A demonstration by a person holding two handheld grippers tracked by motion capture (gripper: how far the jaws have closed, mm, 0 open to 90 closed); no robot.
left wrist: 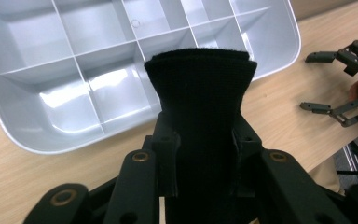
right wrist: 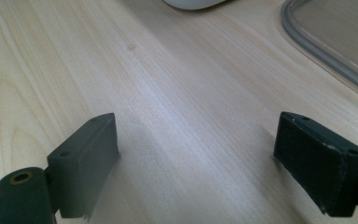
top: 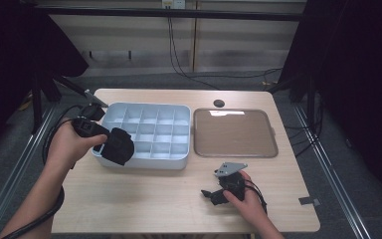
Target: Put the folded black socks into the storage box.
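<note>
Folded black fabric piece (left wrist: 199,93) pinched between left gripper (top: 110,144) fingers, held over near-left corner of pale grey plastic compartment tray (top: 179,162). Right gripper (top: 213,194) rests on light wooden desk (top: 144,199), fingers spread, nothing between. Clear lid (top: 235,133) beside tray.

Black cloth (left wrist: 199,88), pale grey compartment box (top: 179,162), light wood-grain table (top: 144,199).

a folded black fabric piece (top: 118,146), clamped between the left gripper (top: 110,144) jaws, is suspended above the front-left corner of the pale grey compartment tray (top: 179,162).
</note>
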